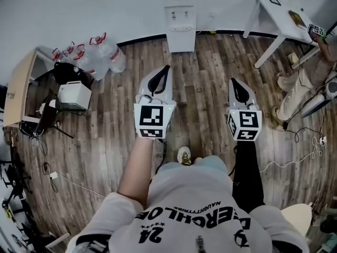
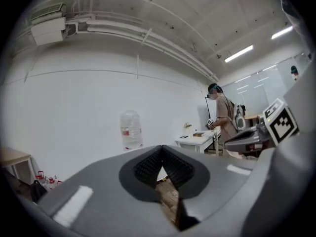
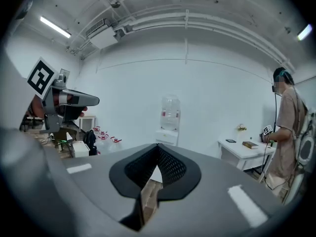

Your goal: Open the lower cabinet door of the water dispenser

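While both tools hover over the wood floor [image 1: 210, 78] mid-frame in the head view, neither one grips anything. On the left gripper [image 1: 167, 68] the jaws are pressed together, tips meeting, with nothing between them. The left gripper view shows the ribbed pads closed and only floor through the small gap below them. It's the same for the right gripper [image 1: 234, 81], with its jaws fully together and empty, plainly closed in the right gripper view. Both point toward the top of the head view, side by side, apart from each other.

The water dispenser [image 1: 180, 15] stands against the white wall at top centre of the head view, well apart from both grippers. Its lower cabinet door [image 1: 181, 40] looks closed. In the right gripper view the dispenser sits just above the jaw tips at centre frame, with a bottle [image 3: 170, 111] on top.

A cluster of water jugs [image 1: 100, 54] is on the floor at upper left, and a white table [image 1: 281, 12] stands at upper right. Another person [image 3: 289, 127] stands by that table at the right edge of the right gripper view.
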Demonstrator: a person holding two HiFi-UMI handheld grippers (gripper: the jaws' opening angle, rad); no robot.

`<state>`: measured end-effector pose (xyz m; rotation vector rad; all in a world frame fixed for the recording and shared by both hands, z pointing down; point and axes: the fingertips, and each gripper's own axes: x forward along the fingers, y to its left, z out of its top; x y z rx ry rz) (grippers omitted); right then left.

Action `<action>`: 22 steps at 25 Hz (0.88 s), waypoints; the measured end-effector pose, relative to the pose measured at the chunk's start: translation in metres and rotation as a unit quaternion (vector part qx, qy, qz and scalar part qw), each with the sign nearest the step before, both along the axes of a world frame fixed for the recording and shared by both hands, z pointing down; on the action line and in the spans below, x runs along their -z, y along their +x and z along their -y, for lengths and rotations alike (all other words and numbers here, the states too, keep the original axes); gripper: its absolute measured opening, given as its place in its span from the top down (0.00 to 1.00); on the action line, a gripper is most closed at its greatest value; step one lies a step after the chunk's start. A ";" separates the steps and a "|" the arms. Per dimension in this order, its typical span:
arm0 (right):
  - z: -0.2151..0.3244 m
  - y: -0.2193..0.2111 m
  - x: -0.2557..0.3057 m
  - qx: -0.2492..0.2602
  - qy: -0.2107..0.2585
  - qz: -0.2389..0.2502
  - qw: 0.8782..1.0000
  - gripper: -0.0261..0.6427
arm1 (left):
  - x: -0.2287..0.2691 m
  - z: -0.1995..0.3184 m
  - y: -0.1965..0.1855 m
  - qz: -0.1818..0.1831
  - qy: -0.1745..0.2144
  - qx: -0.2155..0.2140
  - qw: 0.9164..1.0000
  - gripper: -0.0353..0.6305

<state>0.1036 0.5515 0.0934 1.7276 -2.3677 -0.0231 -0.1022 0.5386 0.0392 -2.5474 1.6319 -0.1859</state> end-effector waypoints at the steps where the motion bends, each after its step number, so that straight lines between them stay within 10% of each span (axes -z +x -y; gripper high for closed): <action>1: 0.001 -0.004 -0.002 0.003 -0.001 -0.001 1.000 0.96 | -0.002 0.002 -0.001 0.000 -0.001 -0.001 1.000 0.87; 22: 0.000 -0.028 -0.015 0.017 0.012 0.013 1.000 0.96 | -0.021 0.007 -0.036 -0.022 -0.016 0.012 1.000 0.87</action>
